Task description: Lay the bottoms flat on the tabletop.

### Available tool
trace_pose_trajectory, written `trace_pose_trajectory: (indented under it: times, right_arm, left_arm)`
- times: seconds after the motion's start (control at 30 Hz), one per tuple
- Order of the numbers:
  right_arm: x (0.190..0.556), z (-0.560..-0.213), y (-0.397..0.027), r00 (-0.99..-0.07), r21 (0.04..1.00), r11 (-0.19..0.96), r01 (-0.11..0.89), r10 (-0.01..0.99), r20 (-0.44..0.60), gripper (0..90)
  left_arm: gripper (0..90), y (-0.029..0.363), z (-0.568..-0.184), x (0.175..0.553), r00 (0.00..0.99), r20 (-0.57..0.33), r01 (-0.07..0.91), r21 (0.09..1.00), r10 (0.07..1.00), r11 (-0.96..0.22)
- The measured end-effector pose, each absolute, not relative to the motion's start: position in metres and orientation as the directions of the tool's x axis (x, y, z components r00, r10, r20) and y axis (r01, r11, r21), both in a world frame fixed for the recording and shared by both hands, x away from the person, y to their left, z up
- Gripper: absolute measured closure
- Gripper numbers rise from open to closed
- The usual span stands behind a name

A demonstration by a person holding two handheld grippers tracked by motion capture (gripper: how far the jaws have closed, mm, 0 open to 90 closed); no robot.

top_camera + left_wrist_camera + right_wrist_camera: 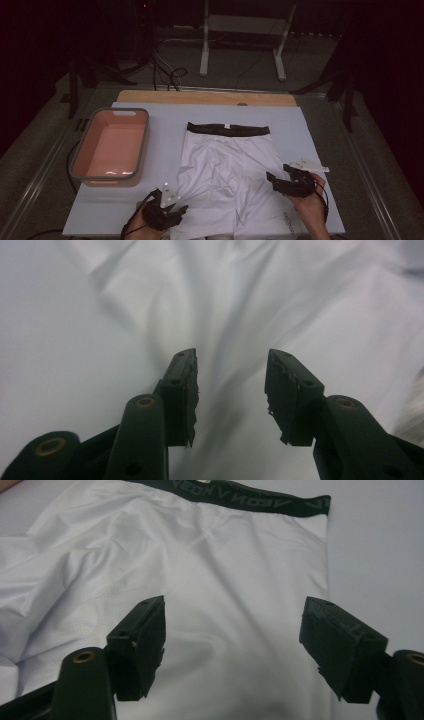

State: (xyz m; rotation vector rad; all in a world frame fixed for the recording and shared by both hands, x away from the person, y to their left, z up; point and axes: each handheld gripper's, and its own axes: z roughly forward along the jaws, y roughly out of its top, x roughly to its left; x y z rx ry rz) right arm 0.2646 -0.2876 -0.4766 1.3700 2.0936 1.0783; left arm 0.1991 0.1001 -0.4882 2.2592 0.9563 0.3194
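So here's the setup: white shorts (227, 175) with a black waistband (228, 129) lying flat on my bench (310, 130), pretty much dead center of the high view, waistband toward the top of the frame and the legs running down to the bottom edge. The fabric is bunched into folds through the middle and the lower left part.

My left tongs (179, 210) sit at the bottom of the high view, just left of center, right at the lower left leg of the shorts. Looking along them in the left gripper view, the left tongs (231, 390) have a clear gap between the two black pads (285, 395), with wrinkled white cloth (240, 300) lying beyond and under them. Nothing is pinched, they're just parted over the fabric.

My right tongs (274, 181) are at the lower right of the high view, at the right edge of the shorts, tips pointing in toward the cloth. In the right gripper view the right tongs (232, 645) stand wide open, smooth white fabric (225, 580) showing between the pads, and the waistband (240, 500) runs across the top of that frame. Not gripping anything either.

A pink tub (82, 150) with a grey rim sits at the left of the high view, well apart from the shorts.
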Motion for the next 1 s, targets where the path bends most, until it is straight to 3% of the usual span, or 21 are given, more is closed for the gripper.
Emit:
trace_pose_trajectory:
  times: [0.27,0.47,0.53,0.67,1.0]
  right_arm:
    - [0.261,-0.48,-0.3,-0.403,0.776,0.206,0.596,0.913,0.067,25.0]
    - [0.258,-0.482,-0.308,-0.384,0.771,0.199,0.605,0.921,0.063,24.6]
    - [0.257,-0.482,-0.311,-0.38,0.77,0.196,0.608,0.923,0.065,24.6]
    - [0.256,-0.483,-0.313,-0.369,0.769,0.191,0.611,0.927,0.063,24.5]
    - [0.254,-0.485,-0.322,-0.346,0.764,0.175,0.621,0.936,0.068,24.5]
  left_arm:
    - [51.9,0.039,-0.501,0.21,0.808,-0.026,0.458,0.656,0.588,-0.6]
    - [49.7,0.014,-0.513,0.208,0.854,-0.015,0.407,0.642,0.52,-0.65]
    - [55.6,0.014,-0.511,0.21,0.852,-0.007,0.407,0.637,0.523,-0.654]
    - [89.6,0.015,-0.509,0.211,0.864,-0.016,0.403,0.622,0.503,-0.672]
    - [90.0,0.027,-0.505,0.193,0.888,-0.05,0.395,0.593,0.457,-0.701]
